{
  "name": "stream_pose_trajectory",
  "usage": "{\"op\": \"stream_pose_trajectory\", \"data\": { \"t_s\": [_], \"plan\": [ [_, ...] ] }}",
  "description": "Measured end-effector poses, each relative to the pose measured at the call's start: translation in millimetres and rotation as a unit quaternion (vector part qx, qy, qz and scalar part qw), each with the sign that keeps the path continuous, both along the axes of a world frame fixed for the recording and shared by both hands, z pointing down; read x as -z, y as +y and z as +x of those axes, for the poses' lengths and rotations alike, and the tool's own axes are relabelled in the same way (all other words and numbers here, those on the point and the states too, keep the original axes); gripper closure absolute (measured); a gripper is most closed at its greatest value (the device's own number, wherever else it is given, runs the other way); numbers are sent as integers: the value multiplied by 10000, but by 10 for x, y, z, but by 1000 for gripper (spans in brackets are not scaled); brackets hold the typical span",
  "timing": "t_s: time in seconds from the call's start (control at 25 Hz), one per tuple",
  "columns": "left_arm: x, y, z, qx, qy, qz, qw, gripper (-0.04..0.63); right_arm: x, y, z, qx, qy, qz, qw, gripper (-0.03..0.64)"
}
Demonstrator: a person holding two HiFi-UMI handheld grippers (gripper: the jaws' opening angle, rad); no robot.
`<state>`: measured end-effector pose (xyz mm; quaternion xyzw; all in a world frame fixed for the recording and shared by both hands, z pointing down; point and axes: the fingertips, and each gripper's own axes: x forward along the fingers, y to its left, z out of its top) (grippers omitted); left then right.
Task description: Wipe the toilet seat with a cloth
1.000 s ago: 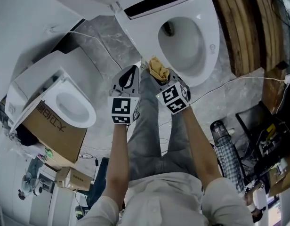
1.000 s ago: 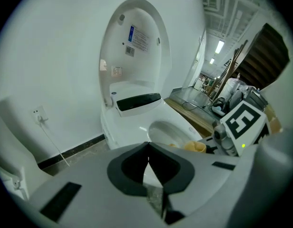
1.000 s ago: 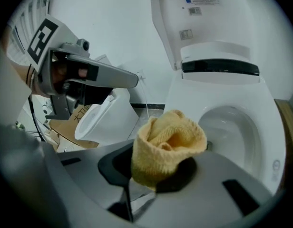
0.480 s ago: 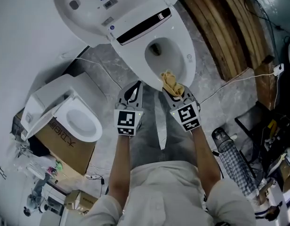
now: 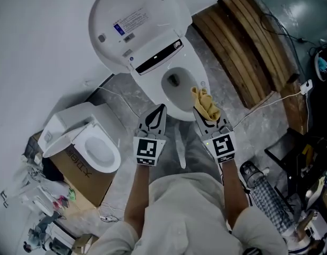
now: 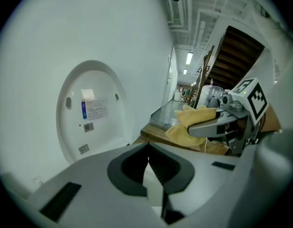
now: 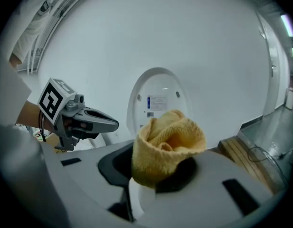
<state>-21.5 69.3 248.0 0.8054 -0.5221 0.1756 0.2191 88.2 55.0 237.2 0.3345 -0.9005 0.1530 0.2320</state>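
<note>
Bulging yellow terry cloth [image 7: 168,144], right claw [image 5: 209,121].

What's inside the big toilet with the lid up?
Just the white bowl with a dark drain hole. The yellow cloth in the right gripper hides part of its front rim.

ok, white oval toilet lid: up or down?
Up. The white oval toilet lid stands raised, its labelled underside facing both gripper views, the bowl exposed below.

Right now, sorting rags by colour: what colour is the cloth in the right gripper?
The cloth is yellow, best in right gripper view.
</note>
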Motion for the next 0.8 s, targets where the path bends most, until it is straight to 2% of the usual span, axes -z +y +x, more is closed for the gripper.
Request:
{"op": "stream_pose_trajectory", "data": {
  "t_s": [0.2, 0.4, 0.8],
  "plan": [
    [525, -69, 213, 6, -69, 382, 9992, 581, 593, -117, 202, 106, -135, 453, 9988, 529],
    [788, -55, 438, 112, -169, 513, 9985, 581, 887, -166, 424, 205, -302, 702, 9969, 529],
    [1021, -106, 628, 525, -254, 659, 9961, 581, 1010, -305, 643, 534, -301, 718, 9955, 531]
  ]
}}
